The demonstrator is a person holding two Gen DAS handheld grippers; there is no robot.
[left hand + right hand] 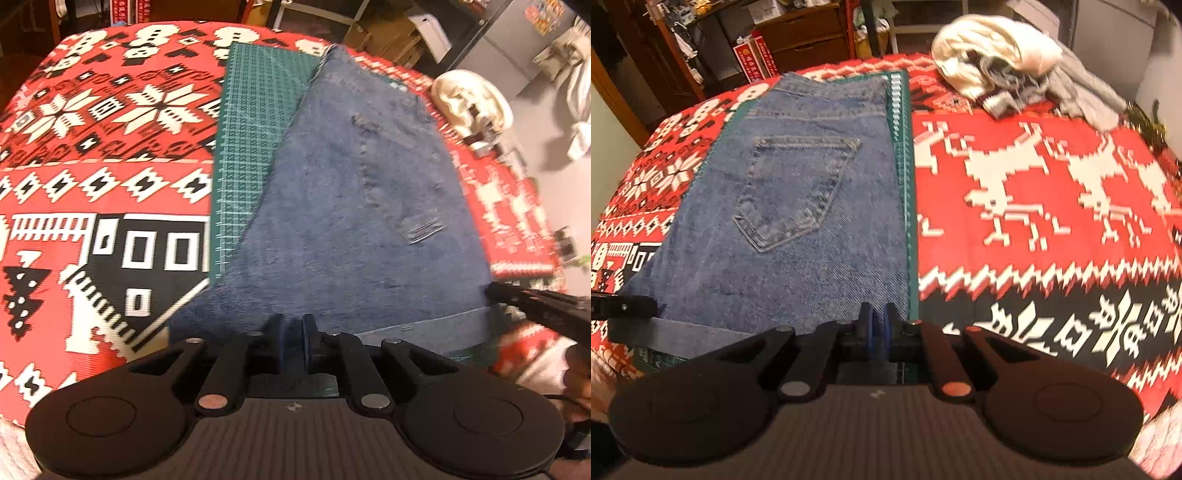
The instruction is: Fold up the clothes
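Observation:
Blue jeans point(351, 221) lie folded on a green cutting mat point(247, 129), waistband at the far end. In the right wrist view the jeans point(794, 221) show a back pocket point(798, 188) facing up. My left gripper point(294, 343) is shut on the near denim edge at its left corner. My right gripper point(879, 328) is shut on the same edge near the mat's point(905, 184) right side. A paler strip of denim point(683, 332) shows under the held edge. Each view catches the other gripper at the side: the right gripper point(495, 291), the left gripper point(652, 306).
A red, white and black patterned cloth point(1034, 184) covers the whole surface. A heap of white and grey clothes point(997, 55) sits at the far right corner, also visible in the left wrist view as a pale heap point(472, 103). Shelves and boxes stand beyond the far edge.

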